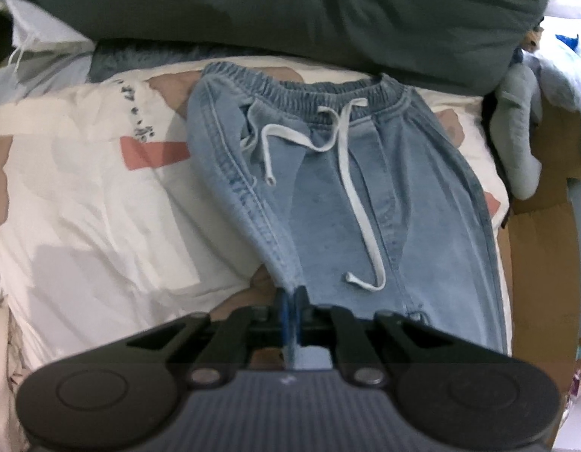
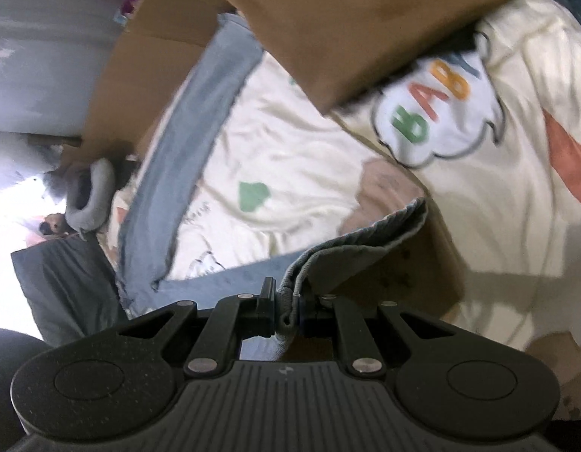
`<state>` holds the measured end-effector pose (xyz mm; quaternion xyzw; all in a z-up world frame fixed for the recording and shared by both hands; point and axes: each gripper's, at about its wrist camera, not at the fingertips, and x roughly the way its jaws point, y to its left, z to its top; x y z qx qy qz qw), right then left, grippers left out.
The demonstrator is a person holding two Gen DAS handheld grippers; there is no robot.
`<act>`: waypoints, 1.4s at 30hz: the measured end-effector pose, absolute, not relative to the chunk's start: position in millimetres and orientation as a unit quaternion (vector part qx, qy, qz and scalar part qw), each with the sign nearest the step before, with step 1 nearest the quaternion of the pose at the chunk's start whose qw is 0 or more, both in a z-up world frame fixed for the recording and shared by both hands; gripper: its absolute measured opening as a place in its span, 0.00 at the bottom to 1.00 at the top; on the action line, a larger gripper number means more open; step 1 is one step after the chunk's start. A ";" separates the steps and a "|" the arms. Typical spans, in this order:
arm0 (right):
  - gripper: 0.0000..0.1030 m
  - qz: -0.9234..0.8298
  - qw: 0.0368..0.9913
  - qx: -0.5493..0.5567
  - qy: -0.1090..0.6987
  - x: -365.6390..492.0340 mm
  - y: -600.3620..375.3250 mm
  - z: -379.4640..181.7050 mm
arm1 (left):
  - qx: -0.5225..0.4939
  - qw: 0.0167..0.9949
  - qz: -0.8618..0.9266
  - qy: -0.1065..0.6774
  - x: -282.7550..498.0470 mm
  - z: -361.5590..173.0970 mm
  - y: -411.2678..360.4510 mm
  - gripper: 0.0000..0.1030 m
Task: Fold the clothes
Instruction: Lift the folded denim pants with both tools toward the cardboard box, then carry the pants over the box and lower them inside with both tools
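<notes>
Light blue denim trousers (image 1: 369, 188) with an elastic waistband and a white drawstring (image 1: 350, 173) lie on a cream printed bed cover (image 1: 102, 207), waistband at the far end. My left gripper (image 1: 290, 297) is shut on the trousers' left side seam, which rises taut from the cover to the pads. In the right wrist view my right gripper (image 2: 288, 305) is shut on a bunched denim edge (image 2: 365, 237) of the same trousers, lifted off the cover. The rest of the trousers is hidden below that gripper.
A dark green pillow (image 1: 290, 11) lies beyond the waistband. A brown garment (image 2: 346, 26) and a cream top printed BABY (image 2: 437, 109) lie on the cover (image 2: 298, 150). A grey-blue cloth strip (image 2: 185, 143), cardboard (image 2: 147, 60) and a grey plush shape (image 1: 520, 128) sit at the bed's side.
</notes>
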<state>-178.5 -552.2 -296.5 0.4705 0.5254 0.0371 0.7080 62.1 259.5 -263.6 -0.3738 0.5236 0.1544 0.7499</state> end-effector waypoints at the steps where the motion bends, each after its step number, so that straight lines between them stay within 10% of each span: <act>1: 0.09 0.040 0.710 0.472 0.521 -176.3 -552.5 -293.6 | -0.373 0.751 0.153 0.523 63.6 -263.4 259.3 0.03; 42: 0.09 0.016 0.768 0.485 0.418 -5.7 -575.8 -241.2 | -0.384 0.800 0.078 0.453 197.5 -214.2 186.2 0.02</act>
